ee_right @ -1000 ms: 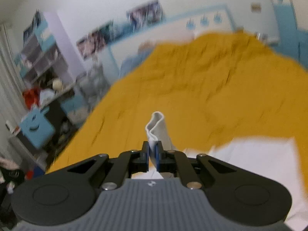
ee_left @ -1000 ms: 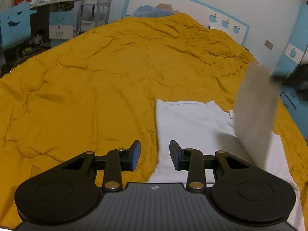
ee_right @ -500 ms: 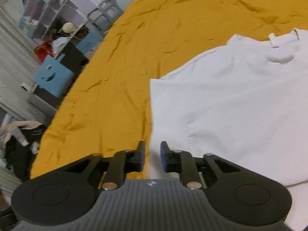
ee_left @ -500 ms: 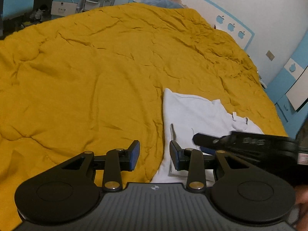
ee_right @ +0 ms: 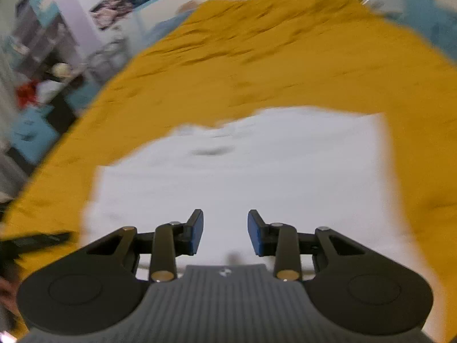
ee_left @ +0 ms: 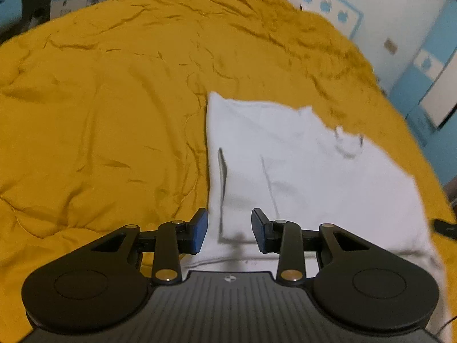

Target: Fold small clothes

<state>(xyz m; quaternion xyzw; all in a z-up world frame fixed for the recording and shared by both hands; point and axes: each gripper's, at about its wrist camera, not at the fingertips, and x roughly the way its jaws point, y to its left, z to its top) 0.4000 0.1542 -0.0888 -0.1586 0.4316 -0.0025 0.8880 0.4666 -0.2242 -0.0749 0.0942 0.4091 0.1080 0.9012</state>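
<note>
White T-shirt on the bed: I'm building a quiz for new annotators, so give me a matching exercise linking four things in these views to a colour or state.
Things:
1. white T-shirt
2. quilt
3. left claw
4. finger pads

Descriptions:
a. blue
b. mustard yellow, wrinkled
c. open, holding nothing
d. lying flat on the bed

Pairs: 1-d, 2-b, 3-c, 4-a

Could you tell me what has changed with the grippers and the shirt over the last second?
The right gripper let go of the shirt flap it had lifted; it is now open above the flat shirt. The left gripper stayed open at the shirt's left edge.
</note>
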